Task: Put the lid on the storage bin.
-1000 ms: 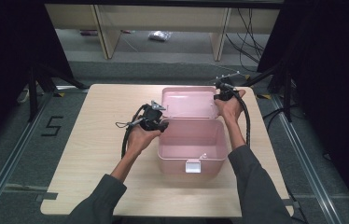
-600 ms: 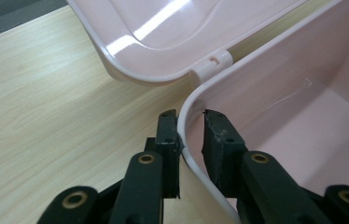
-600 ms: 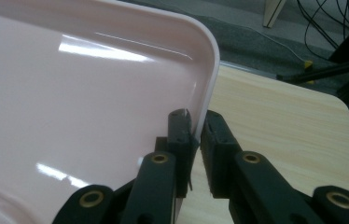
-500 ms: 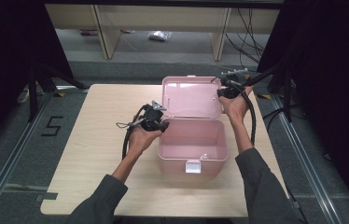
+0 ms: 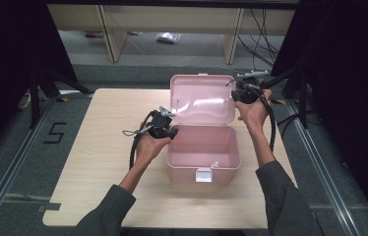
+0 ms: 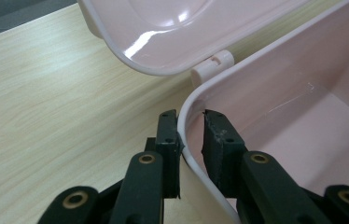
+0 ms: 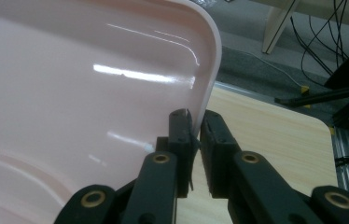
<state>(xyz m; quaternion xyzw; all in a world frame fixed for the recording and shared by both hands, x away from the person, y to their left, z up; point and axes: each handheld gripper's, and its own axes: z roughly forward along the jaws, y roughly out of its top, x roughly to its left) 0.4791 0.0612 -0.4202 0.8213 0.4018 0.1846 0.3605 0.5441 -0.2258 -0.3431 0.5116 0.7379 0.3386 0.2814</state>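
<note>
Pale wood grain covers the bench (image 5: pixel 98 147), which stands on a grey floor with shelf legs and loose cables beyond its far edge. Near the middle of the bench, a little toward the right, sits a pink box (image 5: pixel 202 152) with its lid (image 5: pixel 202 101) swung up and standing nearly upright at the back. The box's long axis runs left to right across the bench; its white latch (image 5: pixel 203 174) faces the person, its hinge (image 6: pixel 212 65) side faces away, and the open mouth points up.

The left gripper (image 5: pixel 165 129) is at the box's left wall near the back corner. In the left gripper view its jaws straddle the rim, one pad outside and one inside, pressed together on the thin wall. The right gripper (image 5: pixel 243 91) is raised at the lid's upper right corner; in the right gripper view its jaws pinch the lid's edge between them, the lid's glossy inner face spreading to the left. Both sleeves enter from the bench's near edge.
</note>
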